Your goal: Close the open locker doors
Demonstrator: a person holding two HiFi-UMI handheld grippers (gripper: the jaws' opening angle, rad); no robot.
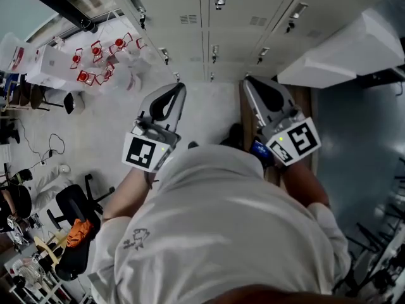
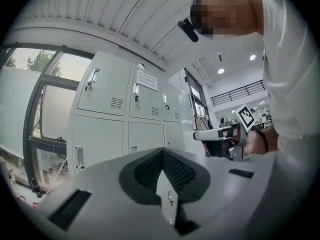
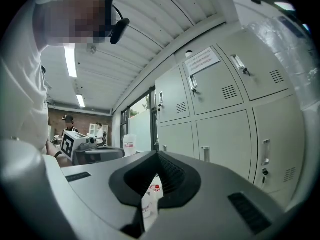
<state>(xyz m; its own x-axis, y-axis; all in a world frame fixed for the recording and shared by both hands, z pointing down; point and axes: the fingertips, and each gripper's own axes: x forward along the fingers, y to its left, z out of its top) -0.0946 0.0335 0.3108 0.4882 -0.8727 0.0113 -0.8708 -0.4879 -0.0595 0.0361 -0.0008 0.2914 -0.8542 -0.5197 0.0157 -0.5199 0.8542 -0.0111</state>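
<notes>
Facing lockers [image 1: 240, 18] with left gripper [image 1: 179, 88] and right gripper [image 1: 248, 81] both clenched shut, holding nothing. Appears to leave one door [image 1: 342, 49] swung out, up and to the right, well apart from either tip. Puts right gripper nearer; probably calls for a rightward reach with that one.

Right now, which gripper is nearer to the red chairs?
Left. The red chairs stand off to the left of the left gripper; the right gripper is on the left gripper's other side, farther from them.
</notes>
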